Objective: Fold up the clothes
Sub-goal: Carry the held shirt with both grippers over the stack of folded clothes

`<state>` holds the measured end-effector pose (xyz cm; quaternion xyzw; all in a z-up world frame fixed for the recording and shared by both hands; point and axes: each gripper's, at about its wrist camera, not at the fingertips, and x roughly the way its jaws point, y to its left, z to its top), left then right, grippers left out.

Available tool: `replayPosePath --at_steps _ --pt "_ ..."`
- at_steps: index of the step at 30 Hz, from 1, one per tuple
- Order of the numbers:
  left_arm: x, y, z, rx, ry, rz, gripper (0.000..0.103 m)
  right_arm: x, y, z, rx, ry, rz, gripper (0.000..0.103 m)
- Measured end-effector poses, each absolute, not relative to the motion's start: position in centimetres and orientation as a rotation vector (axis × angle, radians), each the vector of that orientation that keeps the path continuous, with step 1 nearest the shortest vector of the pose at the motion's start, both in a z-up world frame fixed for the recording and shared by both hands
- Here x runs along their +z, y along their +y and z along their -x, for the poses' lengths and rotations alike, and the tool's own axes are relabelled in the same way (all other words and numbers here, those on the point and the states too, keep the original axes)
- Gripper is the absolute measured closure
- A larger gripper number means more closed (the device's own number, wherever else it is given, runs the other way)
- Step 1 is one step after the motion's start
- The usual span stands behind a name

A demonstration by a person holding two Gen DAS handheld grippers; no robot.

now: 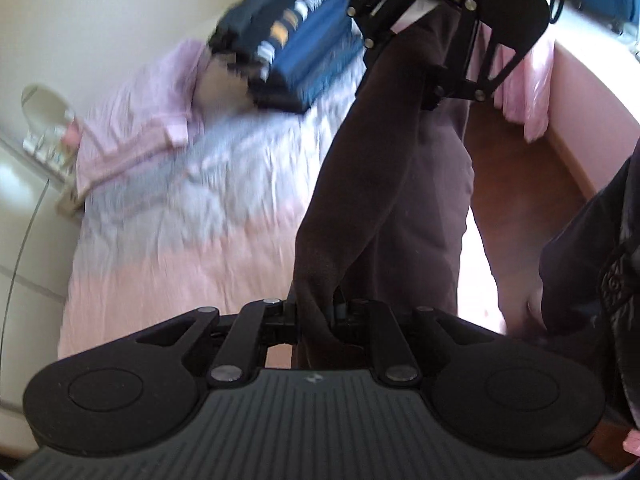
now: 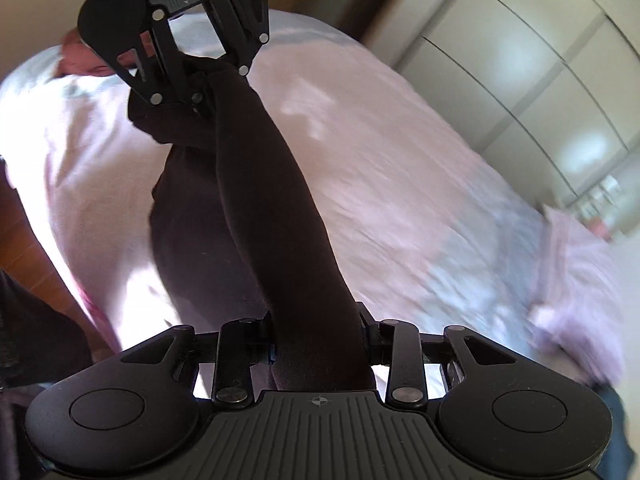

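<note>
Right up against the left wrist camera, our left gripper [image 1: 316, 312] has its fingers squeezed almost together on a bunched edge of the dark brown garment [image 1: 384, 200], so only a thin fold sits in the pinch. From there the cloth runs away from the lens to the right gripper [image 1: 416, 76], which has the other end, and the rest hangs down between the two, off the bed [image 1: 168, 248]. It looks soft and limp to us, light enough that two small pinches carry it, and matte enough that we doubt it slides out. Further up the bed there's a pile of folded blue clothes [image 1: 296, 52] and a pink pillow [image 1: 144, 128], both smeared by blur.

Over on the right wrist view, our right gripper [image 2: 316, 344] has its fingers partway apart, and that gap is filled by a thick roll of the same brown cloth, clamped on both sides. So it's a fatter bunch here than on the left. The garment stretches up the frame to the left gripper [image 2: 200, 92], with a loose panel drooping to the left over the pale pink sheet. A white wardrobe [image 2: 520, 80] stands beyond the bed.

For handling, we'd say the edge is the place to grab, at two corners held well apart, since anything this floppy sags in the middle and folds wherever gravity wants. We can't tell which edge of the garment we've got.
</note>
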<state>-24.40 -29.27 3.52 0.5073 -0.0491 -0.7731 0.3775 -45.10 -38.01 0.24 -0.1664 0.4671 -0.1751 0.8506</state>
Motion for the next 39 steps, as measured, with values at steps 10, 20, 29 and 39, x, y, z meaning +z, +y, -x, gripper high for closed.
replayPosePath --at_steps 10,20,29,39 --pt "16.0 -48.7 39.4 -2.141 -0.606 -1.078 0.092 13.0 -49.4 57.6 -0.824 0.933 0.421 0.069" --pt "22.0 -74.2 56.5 -2.003 -0.662 -0.935 0.092 19.7 -72.2 71.3 -0.912 0.858 0.614 0.069" --pt "9.6 -82.7 64.1 -1.928 -0.649 -1.052 0.092 12.1 -82.5 77.2 -0.826 0.869 0.762 0.069" --pt "-2.6 -81.5 67.7 -1.917 -0.619 -1.187 0.09 -0.2 -77.7 80.1 -0.665 1.031 0.645 0.061"
